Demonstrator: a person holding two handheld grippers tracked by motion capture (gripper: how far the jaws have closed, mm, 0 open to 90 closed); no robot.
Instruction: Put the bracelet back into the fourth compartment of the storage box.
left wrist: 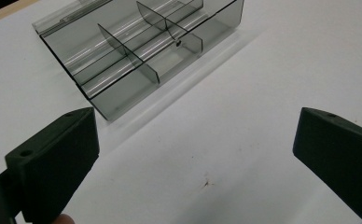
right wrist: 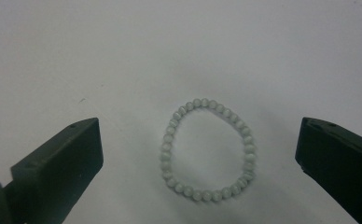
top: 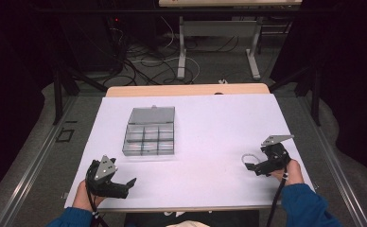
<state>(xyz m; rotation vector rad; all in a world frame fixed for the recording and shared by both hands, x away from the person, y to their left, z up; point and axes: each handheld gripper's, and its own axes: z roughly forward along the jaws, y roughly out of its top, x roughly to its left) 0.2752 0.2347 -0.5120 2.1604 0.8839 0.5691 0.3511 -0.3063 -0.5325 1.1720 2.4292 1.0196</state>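
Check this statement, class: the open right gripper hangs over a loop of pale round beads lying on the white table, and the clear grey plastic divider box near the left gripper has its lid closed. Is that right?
One detail is wrong. The clear grey plastic divider box has its lid open, not closed: the left gripper view looks straight into its bare compartments. The rest stands: the open right gripper hangs over the loop of pale round beads on the white table.

Most of the white worktop (top: 219, 123) is left bare, so free passage is offered across its middle and along its far edge. One obstacle is formed left of centre by the clear compartment box (top: 149, 131), its lid laid open toward the far edge; bare surface is kept all around it. Near the right edge, a white bead bracelet (right wrist: 207, 149) is laid flat between the spread jaws of the right gripper (top: 256, 166), untouched on either side.
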